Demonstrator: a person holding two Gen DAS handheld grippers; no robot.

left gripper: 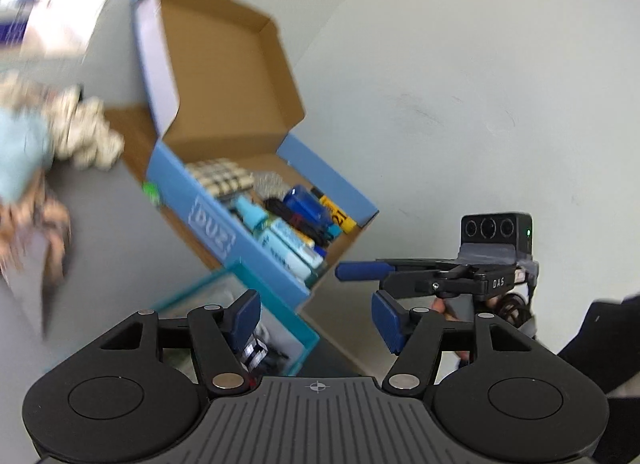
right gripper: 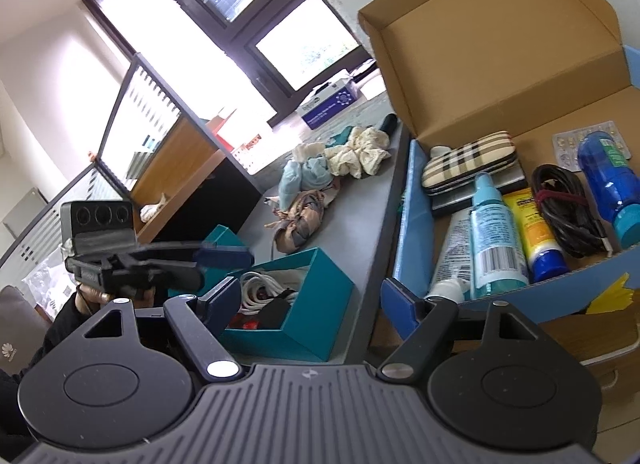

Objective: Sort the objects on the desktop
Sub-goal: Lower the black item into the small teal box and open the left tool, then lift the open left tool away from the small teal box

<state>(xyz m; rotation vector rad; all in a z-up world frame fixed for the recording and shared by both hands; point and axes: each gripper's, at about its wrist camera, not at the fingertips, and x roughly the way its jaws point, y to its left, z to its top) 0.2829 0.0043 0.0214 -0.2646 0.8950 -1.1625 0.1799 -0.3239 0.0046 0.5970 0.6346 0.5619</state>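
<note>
A blue cardboard box (right gripper: 416, 224) with its lid up holds a plaid case (right gripper: 468, 162), a teal spray bottle (right gripper: 494, 232), a yellow tube (right gripper: 534, 232), a black cable (right gripper: 568, 212) and a blue bottle (right gripper: 610, 180). It also shows in the left wrist view (left gripper: 208, 220). A teal box (right gripper: 316, 300) holds white cables (right gripper: 260, 284). My right gripper (right gripper: 310, 304) is open and empty, between the two boxes. My left gripper (left gripper: 316, 316) is open and empty, above the teal box (left gripper: 296, 328). Each gripper shows in the other's view, the left (right gripper: 224, 256) and the right (left gripper: 360, 284).
Crumpled cloths (right gripper: 352, 156) and a brown patterned bundle (right gripper: 300, 220) lie on the grey desk (right gripper: 360, 220) behind the teal box. A blue-white carton (right gripper: 328, 102) stands by the window. A wooden partition (right gripper: 176, 168) stands at left. A white wall (left gripper: 460, 84) lies behind.
</note>
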